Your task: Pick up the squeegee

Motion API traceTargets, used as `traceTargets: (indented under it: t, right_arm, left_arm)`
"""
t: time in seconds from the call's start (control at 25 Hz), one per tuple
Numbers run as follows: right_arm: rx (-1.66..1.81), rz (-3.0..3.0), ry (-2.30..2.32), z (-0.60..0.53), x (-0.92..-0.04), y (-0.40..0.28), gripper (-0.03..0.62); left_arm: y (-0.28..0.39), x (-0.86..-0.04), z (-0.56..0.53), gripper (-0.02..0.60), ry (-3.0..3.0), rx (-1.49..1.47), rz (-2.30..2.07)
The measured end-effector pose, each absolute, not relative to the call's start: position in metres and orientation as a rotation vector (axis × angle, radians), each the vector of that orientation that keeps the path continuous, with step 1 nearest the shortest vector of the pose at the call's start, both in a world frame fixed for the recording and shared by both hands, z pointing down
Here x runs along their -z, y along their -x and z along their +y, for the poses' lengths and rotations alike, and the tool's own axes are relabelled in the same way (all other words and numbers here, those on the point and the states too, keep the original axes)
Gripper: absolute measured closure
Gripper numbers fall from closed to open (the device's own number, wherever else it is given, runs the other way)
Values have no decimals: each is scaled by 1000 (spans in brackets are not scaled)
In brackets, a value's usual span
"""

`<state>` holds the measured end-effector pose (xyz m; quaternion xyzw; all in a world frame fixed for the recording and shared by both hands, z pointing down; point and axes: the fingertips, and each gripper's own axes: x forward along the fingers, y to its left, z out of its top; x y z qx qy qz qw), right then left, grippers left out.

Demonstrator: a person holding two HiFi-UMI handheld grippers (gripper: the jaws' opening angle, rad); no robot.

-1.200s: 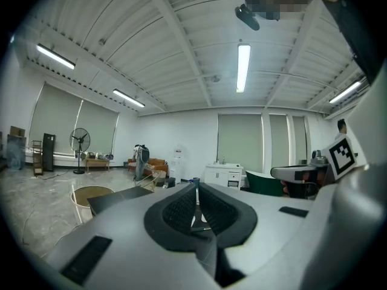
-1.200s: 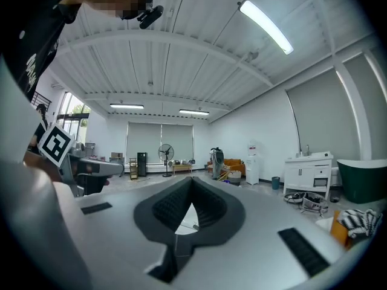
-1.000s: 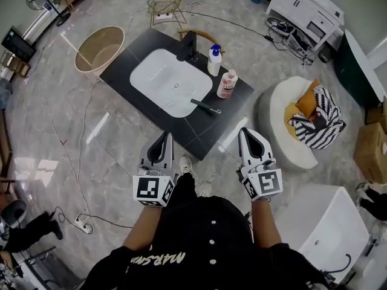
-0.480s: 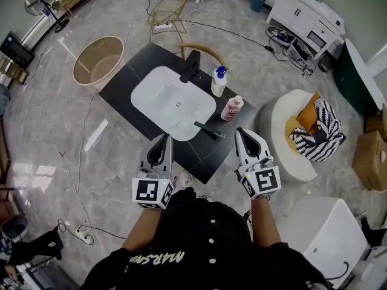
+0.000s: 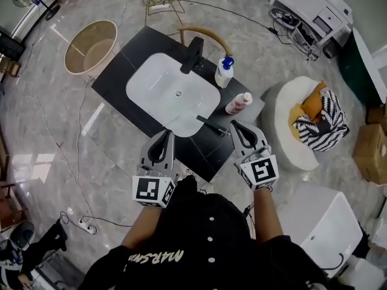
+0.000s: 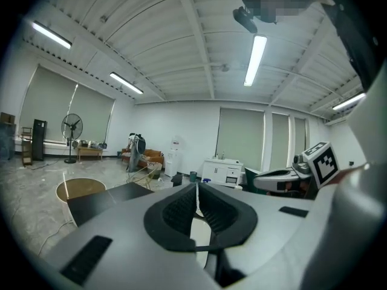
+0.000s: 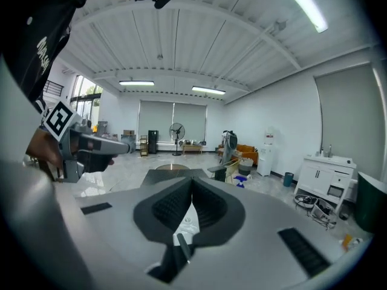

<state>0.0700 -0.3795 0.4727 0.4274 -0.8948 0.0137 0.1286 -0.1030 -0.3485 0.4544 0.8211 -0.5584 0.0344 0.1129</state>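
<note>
Hovering side by side at the near edge of a black counter (image 5: 121, 77), the two grippers point away from the person toward the far side of the room. The left gripper (image 5: 164, 135) has its jaws pressed together with only a thin seam between the ribbed pads, and nothing sits between them. The right gripper (image 5: 234, 125) is likewise closed, pads meeting, holding nothing.

The squeegee (image 5: 211, 125) lies flat on the counter, a slim dark bar set at a slant just off the near right corner of the white basin (image 5: 172, 92). It sits just to the left of the right gripper's tips, close to them but not touching, and well to the right of the left gripper.

On the far side of the basin stands a black faucet (image 5: 192, 53). To its right is a white bottle with a blue pump (image 5: 224, 72), upright, and nearer than that a pink-labelled bottle (image 5: 239, 103) that looks tilted.

On the grey marble floor, a round beige tub (image 5: 91, 46) stands to the left of the counter, and a round white seat (image 5: 284, 119) on the right carries a striped cloth (image 5: 323, 122) and an orange cushion (image 5: 311, 104)
</note>
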Motion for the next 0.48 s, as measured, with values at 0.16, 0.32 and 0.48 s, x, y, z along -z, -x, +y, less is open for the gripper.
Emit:
traceTargets:
  t: [0.16,0.32,0.48]
  right_arm:
    - [-48,-2503,-1021,-392,-532,-51,595]
    - [-57,-2344,-774,-396,-601,-40,489]
    - [-85,-2164,-524,-393,-676,-40,435]
  left_arm:
    - [104,-475,-358,560,-2389,-136,-1609]
    - [103,-499,-362,560,-2370,-177,-1562]
    - [100,-528,-359,560,-2331,-212,-1504]
